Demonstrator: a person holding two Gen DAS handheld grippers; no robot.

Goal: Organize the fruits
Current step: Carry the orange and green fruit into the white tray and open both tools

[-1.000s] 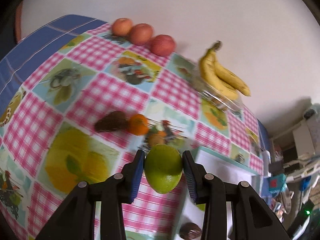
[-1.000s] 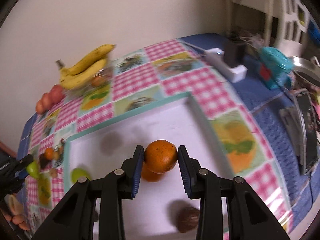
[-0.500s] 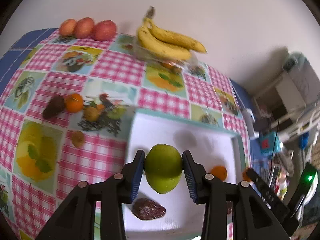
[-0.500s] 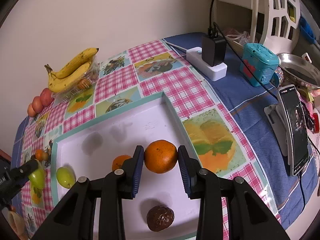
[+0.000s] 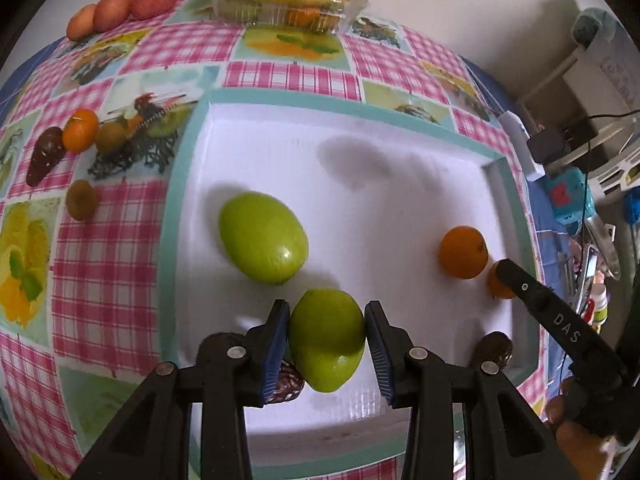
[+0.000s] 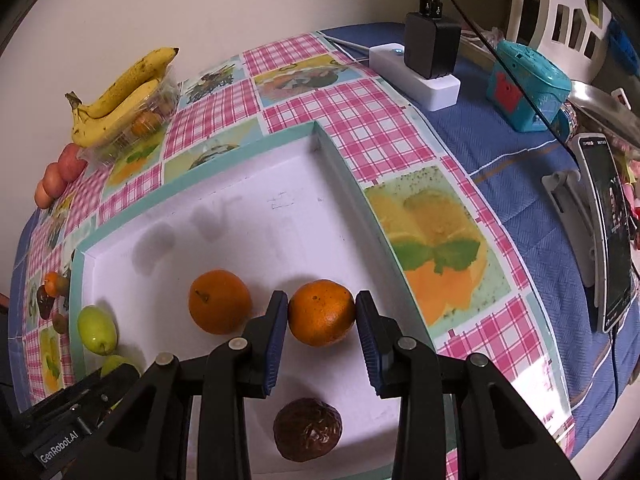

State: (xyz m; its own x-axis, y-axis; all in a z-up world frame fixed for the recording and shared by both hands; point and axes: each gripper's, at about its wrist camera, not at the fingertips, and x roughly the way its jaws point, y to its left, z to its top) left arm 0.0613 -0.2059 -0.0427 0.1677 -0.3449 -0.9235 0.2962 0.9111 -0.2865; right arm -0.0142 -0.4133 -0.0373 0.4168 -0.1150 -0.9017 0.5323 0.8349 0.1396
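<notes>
A plain cream wall (image 6: pixel 248 4) stood behind the table; a white lattice-backed chair (image 6: pixel 568 12) sat far right.

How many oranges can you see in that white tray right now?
2. One orange lies loose on the white tray. The second orange is beside it, held between the fingers of the right gripper. Others may be hidden behind the grippers.

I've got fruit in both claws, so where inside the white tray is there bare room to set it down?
The white tray's far half is bare, between its back rim and the loose orange. The middle strip between that orange and the loose green fruit is also free. The near edge is crowded by the dark fruit and both claws.
</notes>
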